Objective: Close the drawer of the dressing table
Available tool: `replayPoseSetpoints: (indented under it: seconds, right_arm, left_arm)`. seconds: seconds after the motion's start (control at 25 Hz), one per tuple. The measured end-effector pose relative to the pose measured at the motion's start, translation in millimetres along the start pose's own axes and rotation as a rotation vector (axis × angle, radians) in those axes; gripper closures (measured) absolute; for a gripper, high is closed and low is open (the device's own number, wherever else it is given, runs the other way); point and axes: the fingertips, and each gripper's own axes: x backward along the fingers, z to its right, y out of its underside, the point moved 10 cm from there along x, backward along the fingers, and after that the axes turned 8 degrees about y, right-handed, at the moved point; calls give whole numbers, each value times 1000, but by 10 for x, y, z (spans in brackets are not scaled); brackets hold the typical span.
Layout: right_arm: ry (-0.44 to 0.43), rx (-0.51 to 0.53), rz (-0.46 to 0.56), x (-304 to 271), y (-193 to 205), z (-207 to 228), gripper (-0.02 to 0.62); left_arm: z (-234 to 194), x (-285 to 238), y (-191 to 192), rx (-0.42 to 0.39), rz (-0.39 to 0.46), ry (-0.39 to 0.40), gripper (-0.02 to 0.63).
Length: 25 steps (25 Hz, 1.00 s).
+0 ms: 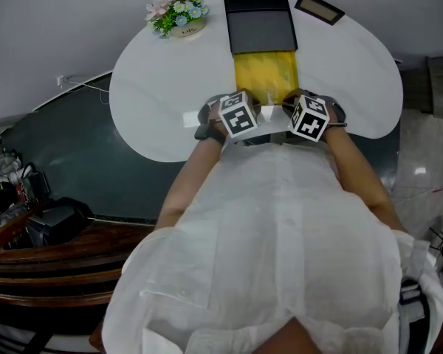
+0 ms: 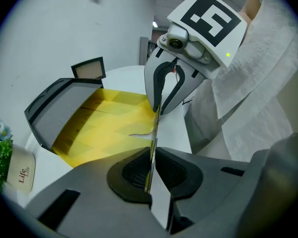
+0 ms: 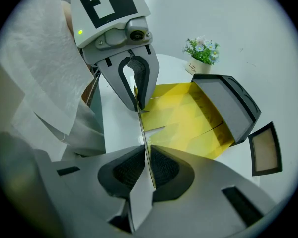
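Note:
A small black dressing table (image 1: 260, 19) stands on the white round table (image 1: 151, 102), its yellow drawer (image 1: 264, 70) pulled out toward me. In the head view, both grippers sit at the drawer's near end, left gripper (image 1: 240, 118) beside right gripper (image 1: 308, 119). The left gripper (image 2: 150, 165) is shut on the drawer's thin front panel (image 2: 154, 130), with the yellow drawer floor (image 2: 107, 125) beyond. The right gripper (image 3: 148, 163) is shut on the same panel (image 3: 142, 130) from the other end. Each gripper view shows the opposite gripper pinching that edge.
A pot of flowers (image 1: 177, 13) stands at the table's back left, and a small framed panel (image 1: 319, 7) at the back right. Dark wooden furniture (image 1: 52, 245) with clutter lies at my lower left. My white shirt hides the table's near edge.

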Motion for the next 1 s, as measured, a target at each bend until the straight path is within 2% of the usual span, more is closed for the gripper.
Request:
replayPoseSetpoints:
  seconds: [0.4,0.8,1.0]
  right_arm:
    - [73,15,-1,-61,-69,328,563]
    - [191,36,7,-108,-153,676,561]
    - [280,59,21,-136,-155,719,536]
  left_arm:
    - [-324,72,-89,-16,-2,-74,563]
    - [-704,182,-183,-4,22,-141,559]
    - [-770,204,-180,-9,34,-216,531]
